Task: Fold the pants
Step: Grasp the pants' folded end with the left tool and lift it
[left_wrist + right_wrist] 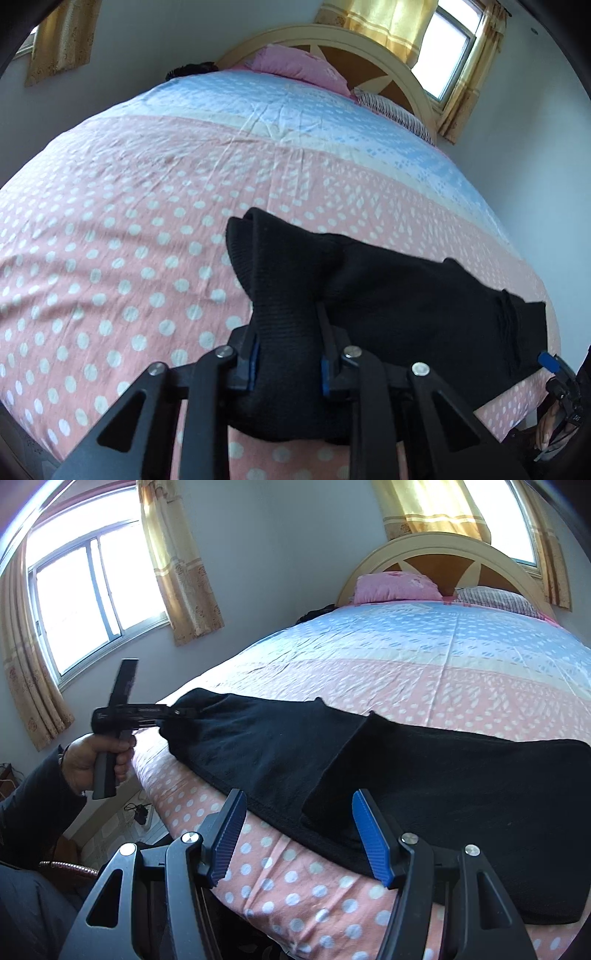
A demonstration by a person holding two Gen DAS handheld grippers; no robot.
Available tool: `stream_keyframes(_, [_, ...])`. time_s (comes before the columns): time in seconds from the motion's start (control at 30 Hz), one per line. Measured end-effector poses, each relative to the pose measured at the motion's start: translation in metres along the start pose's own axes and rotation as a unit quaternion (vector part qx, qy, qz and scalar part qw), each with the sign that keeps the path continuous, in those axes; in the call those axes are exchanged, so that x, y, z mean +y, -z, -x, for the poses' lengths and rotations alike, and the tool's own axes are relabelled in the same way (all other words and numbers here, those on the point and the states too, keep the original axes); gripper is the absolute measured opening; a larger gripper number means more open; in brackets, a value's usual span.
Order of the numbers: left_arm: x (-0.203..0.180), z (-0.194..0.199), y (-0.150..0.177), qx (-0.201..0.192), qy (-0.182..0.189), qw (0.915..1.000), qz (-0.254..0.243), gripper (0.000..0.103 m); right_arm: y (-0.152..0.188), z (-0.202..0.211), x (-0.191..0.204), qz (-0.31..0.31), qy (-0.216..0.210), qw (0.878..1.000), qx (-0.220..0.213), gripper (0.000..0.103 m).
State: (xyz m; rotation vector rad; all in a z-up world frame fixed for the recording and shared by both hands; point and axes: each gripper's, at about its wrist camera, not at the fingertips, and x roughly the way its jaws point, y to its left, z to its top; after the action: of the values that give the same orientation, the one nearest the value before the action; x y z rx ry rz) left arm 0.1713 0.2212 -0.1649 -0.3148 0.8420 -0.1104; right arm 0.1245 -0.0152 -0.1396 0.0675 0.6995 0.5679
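Note:
Black pants [388, 295] lie crosswise along the near edge of the bed, folded lengthwise with one leg over the other. My left gripper [290, 354] is shut on one bunched end of them, and the fabric bulges up between its blue pads. The right wrist view shows the same gripper [177, 712] at the left end of the pants [443, 775], held by a person's hand [96, 760]. My right gripper [301, 834] stands open at the bed's edge, its fingers astride the pants' near hem without pressing on it. One of its blue fingertips [548, 362] shows at the far right.
The bed carries a pink and blue dotted sheet [369, 672]. A pink pillow [395, 587] and a striped one [495, 598] lie by the round headboard [443, 542]. Curtained windows [85, 602] are behind. Cables and a plug strip [140, 812] lie on the floor on the left.

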Motion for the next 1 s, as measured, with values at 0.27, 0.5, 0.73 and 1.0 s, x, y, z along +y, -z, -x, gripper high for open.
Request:
stream_keyframes(0.27, [-0.021, 0.029, -0.013, -0.035, 0.050, 0.9981, 0.010, 0.024, -0.001, -0.001, -0.012, -0.015, 0.020, 1.000, 0.010, 0.062])
stream_keyframes(0.5, [-0.063, 0.046, -0.020, -0.049, 0.117, 0.9917, -0.014, 0.024, -0.005, 0.007, -0.018, -0.019, 0.034, 0.999, 0.002, 0.062])
stream_keyframes(0.73, [-0.118, 0.057, -0.027, -0.044, 0.176, 0.9823, -0.046, 0.024, -0.017, 0.035, -0.037, -0.047, 0.059, 0.997, -0.031, 0.062])
stream_keyframes(1.0, [-0.178, 0.064, -0.034, -0.032, 0.223, 0.9713, -0.076, 0.024, -0.023, 0.067, -0.065, -0.074, 0.096, 0.991, -0.064, 0.062])
